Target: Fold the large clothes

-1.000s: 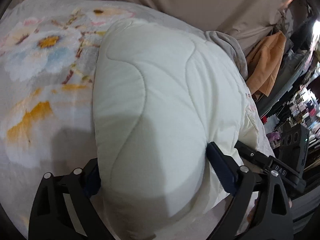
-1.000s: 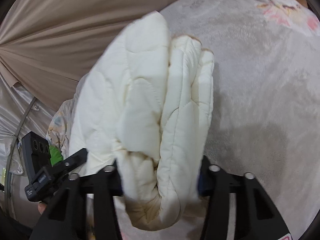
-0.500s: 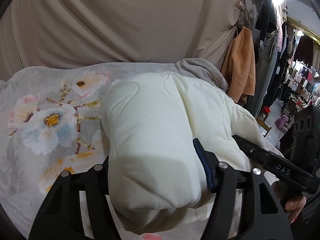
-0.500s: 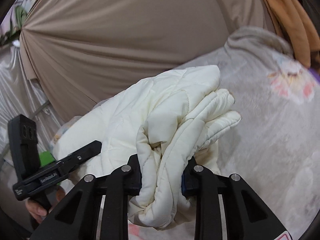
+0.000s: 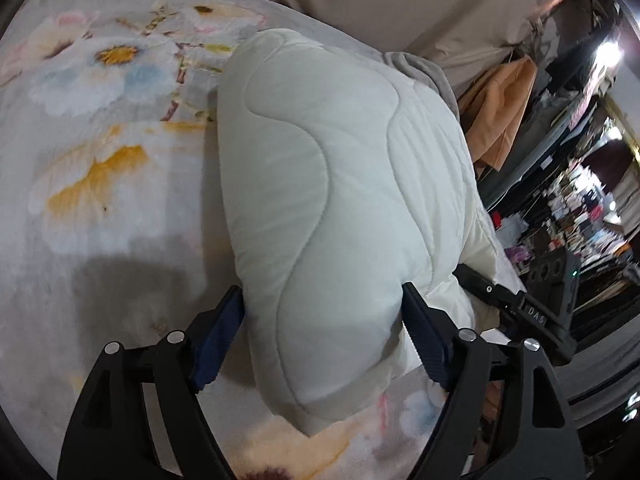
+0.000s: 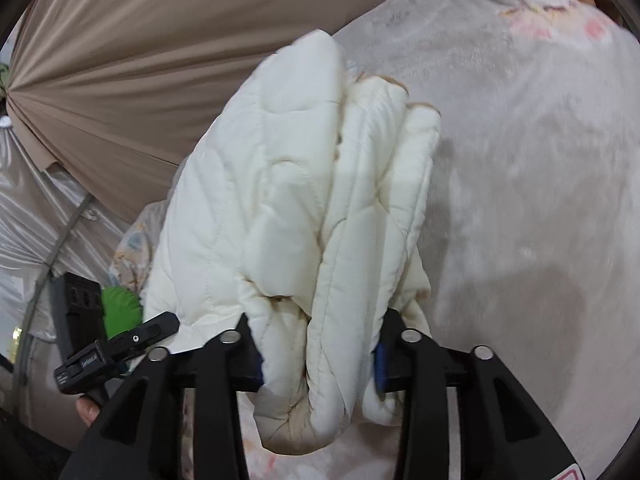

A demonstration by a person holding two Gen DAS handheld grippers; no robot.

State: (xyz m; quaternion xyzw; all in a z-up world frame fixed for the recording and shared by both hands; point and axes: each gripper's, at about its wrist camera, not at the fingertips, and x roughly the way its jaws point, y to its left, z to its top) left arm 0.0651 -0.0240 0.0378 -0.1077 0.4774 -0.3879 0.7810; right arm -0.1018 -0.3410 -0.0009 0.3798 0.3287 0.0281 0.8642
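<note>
The floral blanket (image 5: 100,200) spreads beneath and ahead of both tools. On it the folded cream quilted garment (image 5: 332,200) runs lengthwise straight away from the fingers. The left gripper (image 5: 322,332) pinches its rounded near end, and the right gripper (image 6: 318,356) clamps its bunched layers.

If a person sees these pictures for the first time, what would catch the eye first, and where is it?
First comes the cream quilted jacket, bundled thick and filling the middle of both views. It is pinched at each end, in the left gripper and the right gripper, whose jaws press into the padding. Under it lies the grey floral blanket, with orange and blue flowers to the left in the left wrist view.
</note>
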